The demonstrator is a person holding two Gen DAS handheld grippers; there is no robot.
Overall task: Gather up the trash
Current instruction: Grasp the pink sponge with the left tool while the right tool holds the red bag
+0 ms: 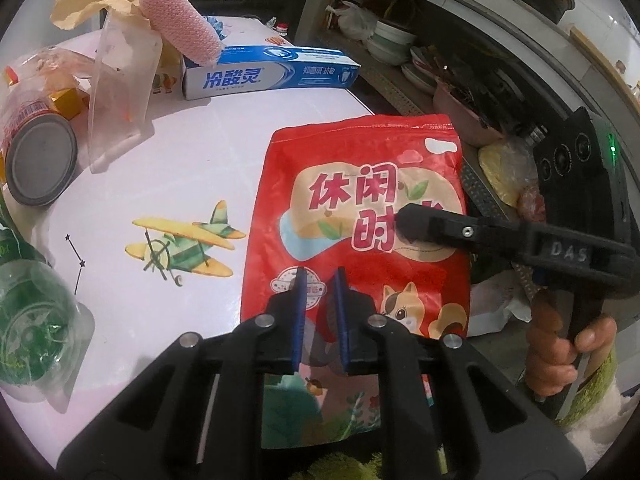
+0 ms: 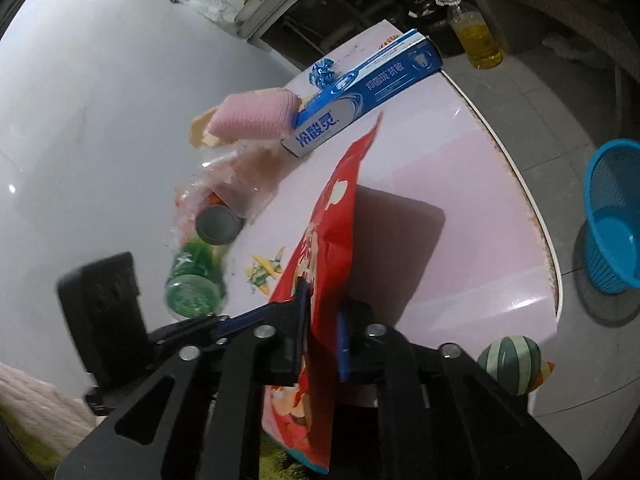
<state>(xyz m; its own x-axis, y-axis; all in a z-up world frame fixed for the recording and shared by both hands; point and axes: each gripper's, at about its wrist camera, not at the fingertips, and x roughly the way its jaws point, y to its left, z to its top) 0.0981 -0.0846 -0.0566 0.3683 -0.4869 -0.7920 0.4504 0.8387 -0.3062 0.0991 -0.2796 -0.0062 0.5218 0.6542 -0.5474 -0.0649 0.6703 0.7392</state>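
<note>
A red snack bag (image 1: 360, 216) is held up above the pink table (image 1: 180, 152). My right gripper (image 2: 322, 320) is shut on the red snack bag (image 2: 336, 208), which stands on edge between its fingers. In the left wrist view the right gripper (image 1: 404, 220) reaches in from the right onto the bag. My left gripper (image 1: 320, 292) sits in front of the bag's lower part, its jaws a narrow gap apart with nothing between them.
Along the table's far side lie a toothpaste box (image 1: 272, 74), a pink mesh sponge (image 1: 180, 28), a clear plastic bag (image 1: 120, 92), a tin can (image 1: 42, 164) and a green bottle (image 1: 32, 312). A blue basket (image 2: 616, 216) stands on the floor right of the table.
</note>
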